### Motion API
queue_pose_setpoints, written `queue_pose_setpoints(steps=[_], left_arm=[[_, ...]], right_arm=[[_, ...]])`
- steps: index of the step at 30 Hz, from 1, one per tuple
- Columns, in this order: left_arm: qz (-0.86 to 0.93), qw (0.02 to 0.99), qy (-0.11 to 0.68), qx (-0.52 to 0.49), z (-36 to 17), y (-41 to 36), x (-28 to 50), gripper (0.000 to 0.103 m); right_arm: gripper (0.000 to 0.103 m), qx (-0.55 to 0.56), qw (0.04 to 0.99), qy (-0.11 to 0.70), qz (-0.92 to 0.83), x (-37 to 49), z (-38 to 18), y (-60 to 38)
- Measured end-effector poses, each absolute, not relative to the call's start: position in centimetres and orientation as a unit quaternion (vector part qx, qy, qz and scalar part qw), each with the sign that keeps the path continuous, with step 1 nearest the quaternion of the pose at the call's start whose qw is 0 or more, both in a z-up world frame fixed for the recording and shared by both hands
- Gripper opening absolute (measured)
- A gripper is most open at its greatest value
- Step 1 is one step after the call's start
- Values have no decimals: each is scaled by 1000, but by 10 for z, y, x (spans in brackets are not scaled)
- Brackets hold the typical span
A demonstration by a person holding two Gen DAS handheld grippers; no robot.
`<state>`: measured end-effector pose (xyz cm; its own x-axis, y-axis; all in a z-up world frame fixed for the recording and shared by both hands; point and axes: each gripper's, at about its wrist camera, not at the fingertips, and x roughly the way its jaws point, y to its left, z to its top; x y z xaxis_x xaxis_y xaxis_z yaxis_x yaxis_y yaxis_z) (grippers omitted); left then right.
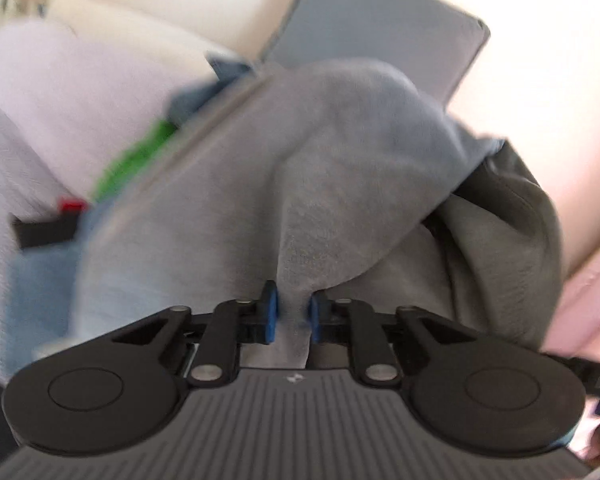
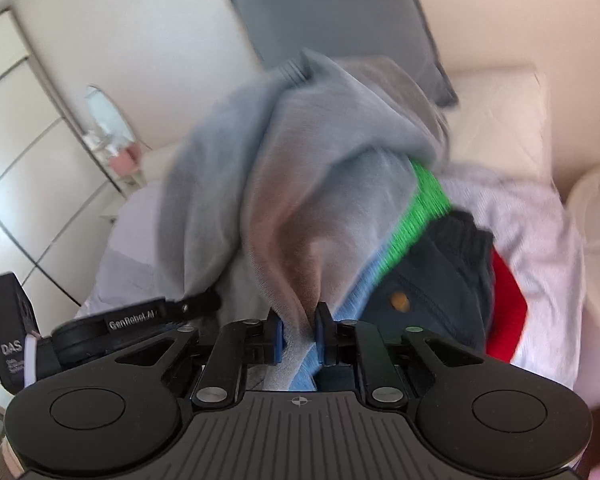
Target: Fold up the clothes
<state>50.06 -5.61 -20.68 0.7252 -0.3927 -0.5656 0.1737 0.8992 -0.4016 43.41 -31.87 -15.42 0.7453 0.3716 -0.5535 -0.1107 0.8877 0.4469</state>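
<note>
Both sets of fingers are clamped on the same grey sweatshirt (image 1: 340,152) right now. My left gripper (image 1: 293,312) has a pinch of the fabric squeezed between its blue pads, and my right gripper (image 2: 299,336) has another bunch of it, with what looks like a bit of light blue cloth (image 2: 360,292) caught in there too. The sweatshirt hangs draped in front of both cameras, over the laundry pile on the bed (image 2: 540,216), where I can see a green piece (image 2: 424,208), a dark navy garment (image 2: 440,280) and something red (image 2: 508,304).

It's soft, floppy fleece, light enough, zero stiffness, so it'll sag wherever I'm not holding it. Not slippery, nothing to break. I'd say grab at seams or the ribbed hem, near two corners, so it spreads flat instead of bunching.
</note>
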Motion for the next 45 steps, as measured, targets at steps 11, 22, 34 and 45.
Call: queue_pose_setpoints(steps=[11, 22, 34, 45], left_arm=[[-90, 971, 167, -149, -90, 8, 401, 8], [17, 993, -34, -107, 60, 84, 198, 8], [280, 935, 203, -72, 42, 195, -70, 11], [505, 689, 420, -307, -147, 173, -333, 21]], right_arm=[[6, 132, 949, 93, 270, 381, -40, -256], [6, 114, 878, -148, 441, 221, 72, -178], [98, -34, 649, 200, 733, 13, 12, 20], [98, -193, 613, 477, 600, 1, -172, 42]])
